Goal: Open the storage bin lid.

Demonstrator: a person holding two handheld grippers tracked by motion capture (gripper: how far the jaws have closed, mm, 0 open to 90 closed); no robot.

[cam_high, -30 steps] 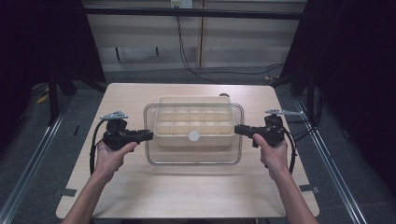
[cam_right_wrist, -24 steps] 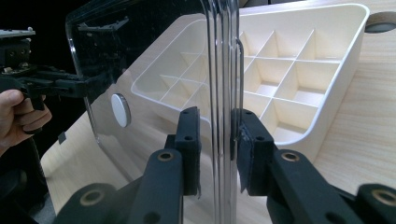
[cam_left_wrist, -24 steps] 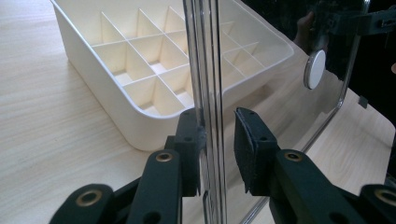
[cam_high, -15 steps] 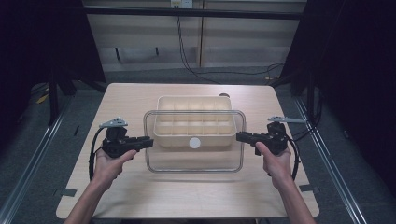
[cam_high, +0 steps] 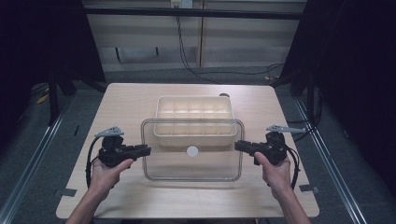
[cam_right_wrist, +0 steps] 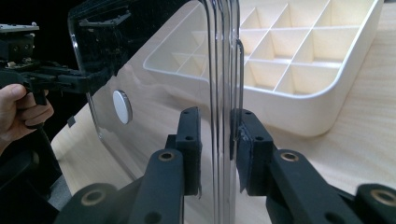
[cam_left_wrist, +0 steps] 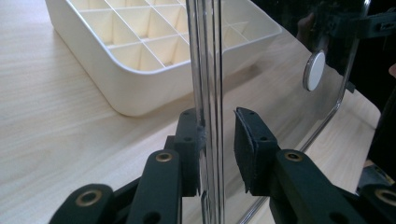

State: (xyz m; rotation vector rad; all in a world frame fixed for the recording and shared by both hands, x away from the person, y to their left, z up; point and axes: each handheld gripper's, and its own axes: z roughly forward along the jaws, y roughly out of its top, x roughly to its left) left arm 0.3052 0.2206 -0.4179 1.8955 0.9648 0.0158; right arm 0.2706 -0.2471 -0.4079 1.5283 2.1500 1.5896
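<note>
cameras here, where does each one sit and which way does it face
High view: above the person's side, facing forward and down on the table; forearms and both claws show.
Left gripper view: rides the left claw, facing along its jaws at the clear lid.
Right gripper view: rides the right claw.
All share the lid and white tray.

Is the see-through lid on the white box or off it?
Off. The clear lid hangs between both grippers, overlapping only the near edge of the divided box, whose compartments lie open.
</note>
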